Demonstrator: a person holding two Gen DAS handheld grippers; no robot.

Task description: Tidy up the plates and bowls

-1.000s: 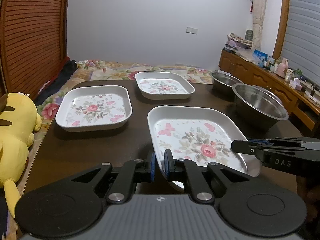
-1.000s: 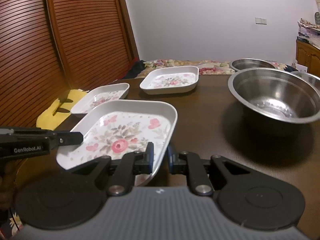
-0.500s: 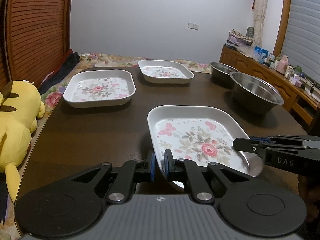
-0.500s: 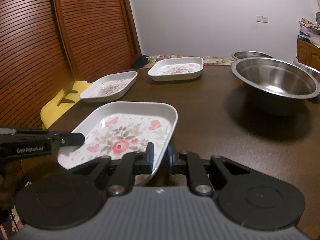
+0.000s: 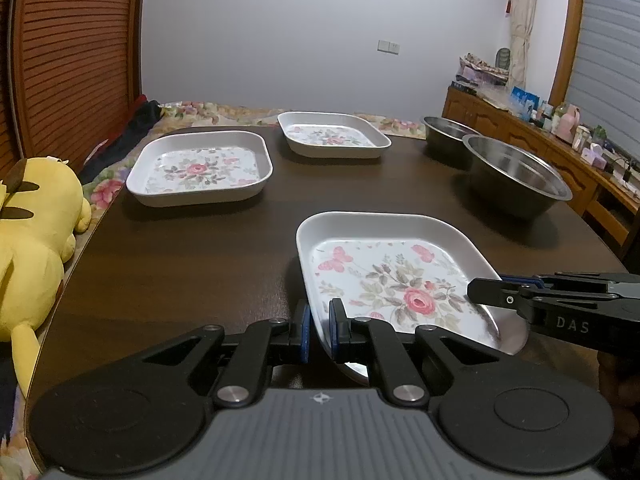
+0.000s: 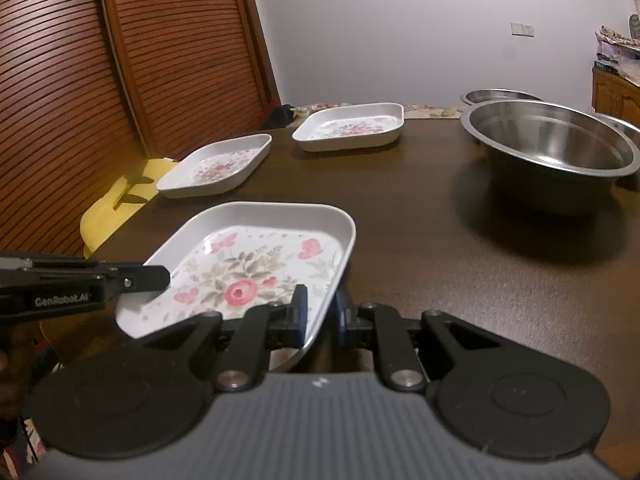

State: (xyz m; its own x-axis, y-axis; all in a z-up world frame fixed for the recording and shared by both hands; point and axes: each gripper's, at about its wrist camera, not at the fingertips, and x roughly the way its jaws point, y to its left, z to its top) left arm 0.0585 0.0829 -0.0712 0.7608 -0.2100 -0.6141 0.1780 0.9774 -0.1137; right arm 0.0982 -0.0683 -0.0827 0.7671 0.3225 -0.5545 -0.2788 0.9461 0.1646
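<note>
A white square plate with a rose print [image 5: 392,276] [image 6: 256,268] is held level just over the dark table's near part. My left gripper [image 5: 319,330] is shut on its left rim, and my right gripper [image 6: 321,314] is shut on its right rim. Each gripper shows from the side in the other's view: the right gripper [image 5: 486,290], the left gripper [image 6: 154,276]. Two more floral plates lie farther back, one at the left [image 5: 200,168] [image 6: 218,166] and one in the middle [image 5: 332,134] [image 6: 352,126]. Two steel bowls stand at the right, a large one [image 5: 516,176] [image 6: 548,148] and a smaller one [image 5: 448,128] [image 6: 500,95] behind it.
A yellow plush toy [image 5: 32,220] [image 6: 116,204] lies off the table's left edge. Brown slatted doors [image 6: 140,60] stand to the left. A floral-covered bed [image 5: 224,110] lies beyond the table [image 5: 180,256]. A wooden sideboard with small items [image 5: 560,140] runs along the right.
Both grippers, with the rose plate between them, have drawn back toward the table's near edge and lower. The other plates and the bowls now lie farther off.
</note>
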